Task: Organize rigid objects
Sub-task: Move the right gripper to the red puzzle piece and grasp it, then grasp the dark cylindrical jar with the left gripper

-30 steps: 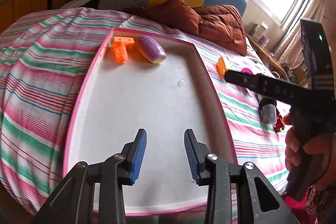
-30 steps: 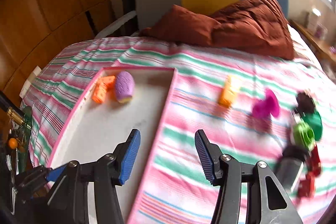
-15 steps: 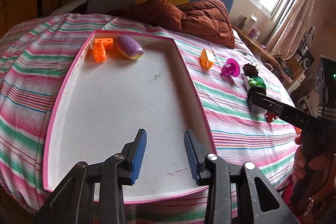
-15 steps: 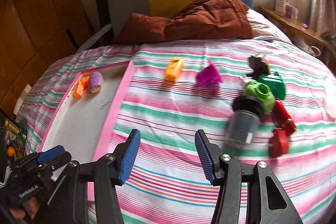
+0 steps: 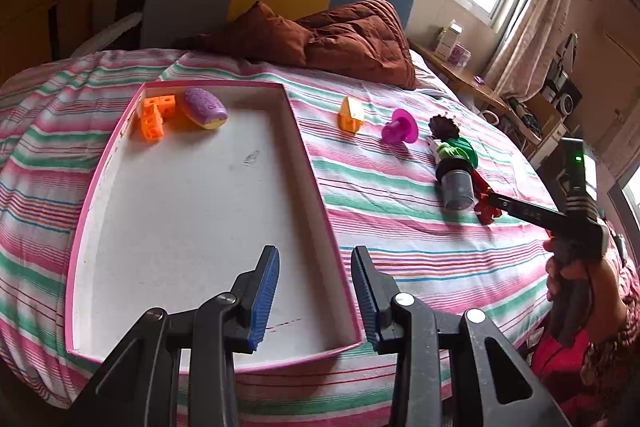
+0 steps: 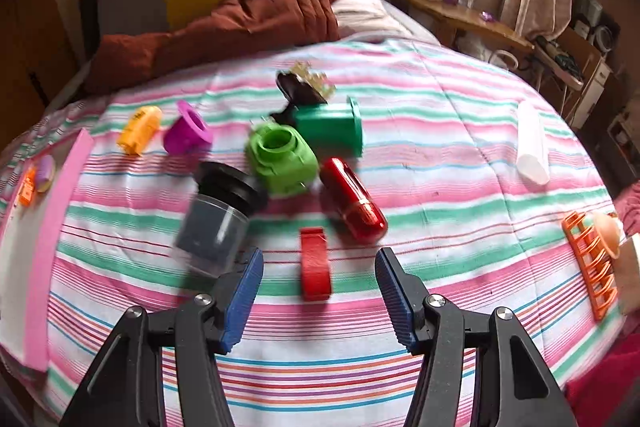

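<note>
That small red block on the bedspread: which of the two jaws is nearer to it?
Right. The right gripper hangs just over the small red block, jaws opening with nothing between them. The left gripper is well away, over the near end of the pink-rimmed tray.

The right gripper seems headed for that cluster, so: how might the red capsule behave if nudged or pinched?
The red capsule looks glossy and rounded, so it probably rolls sideways and may slip from the pads. It likely stays stiff, being hard-looking plastic.

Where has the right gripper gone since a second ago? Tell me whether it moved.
Yes. The right gripper swung rightward, away from the pink tray, and now hovers over the small red block, jaws opening with nothing between them.
</note>
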